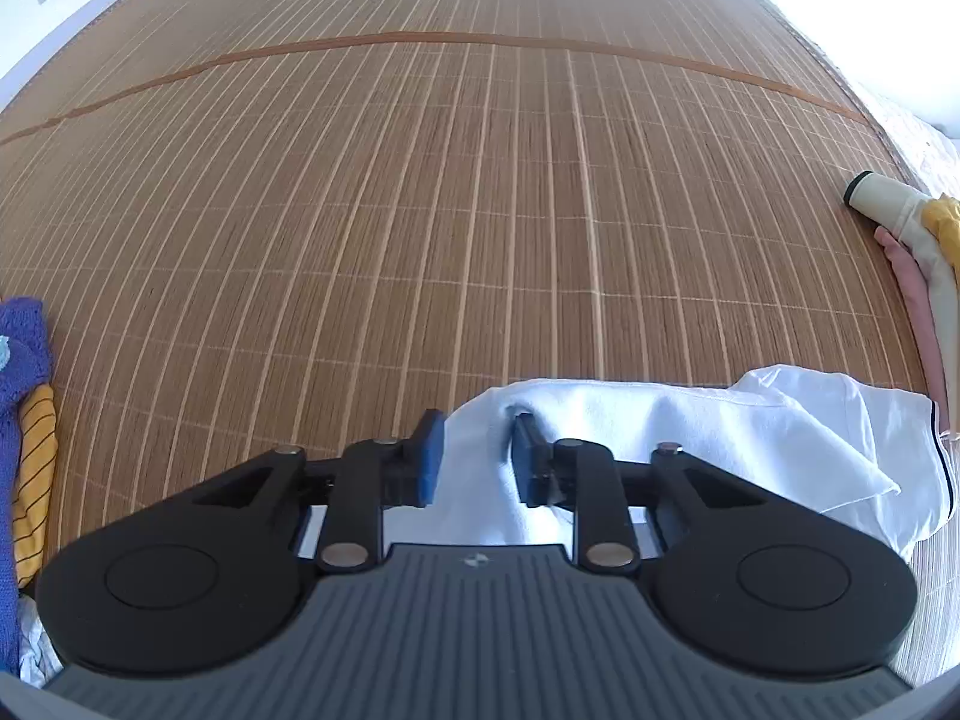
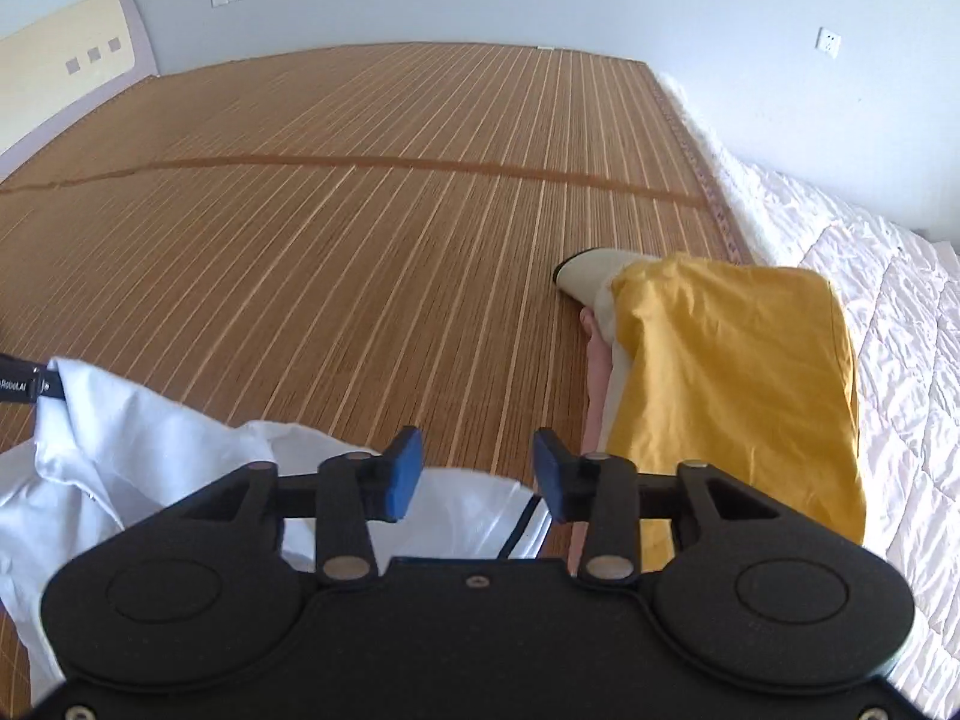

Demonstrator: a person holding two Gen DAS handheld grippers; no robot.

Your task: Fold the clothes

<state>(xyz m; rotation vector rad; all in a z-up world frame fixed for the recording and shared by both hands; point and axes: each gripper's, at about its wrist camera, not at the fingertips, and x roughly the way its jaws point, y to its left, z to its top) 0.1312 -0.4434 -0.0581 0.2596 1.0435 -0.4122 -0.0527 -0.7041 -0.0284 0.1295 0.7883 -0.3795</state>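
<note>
A white garment [image 1: 690,420] with a dark-trimmed hem lies crumpled on the bamboo mat [image 1: 420,210]. My left gripper [image 1: 477,456] is open with its jaws either side of a raised fold of the white cloth; the right pad presses into the fabric. In the right wrist view the same white garment [image 2: 120,444] lies at lower left, with the left gripper's tip [image 2: 36,387] at its edge. My right gripper [image 2: 477,471] is open and empty above the garment's trimmed hem.
A stack of folded clothes, yellow [image 2: 732,384] over beige and pink, lies at the mat's right edge by a white quilt [image 2: 888,330]. Purple and yellow striped clothes [image 1: 27,420] lie at the left. A headboard [image 2: 66,66] stands far left.
</note>
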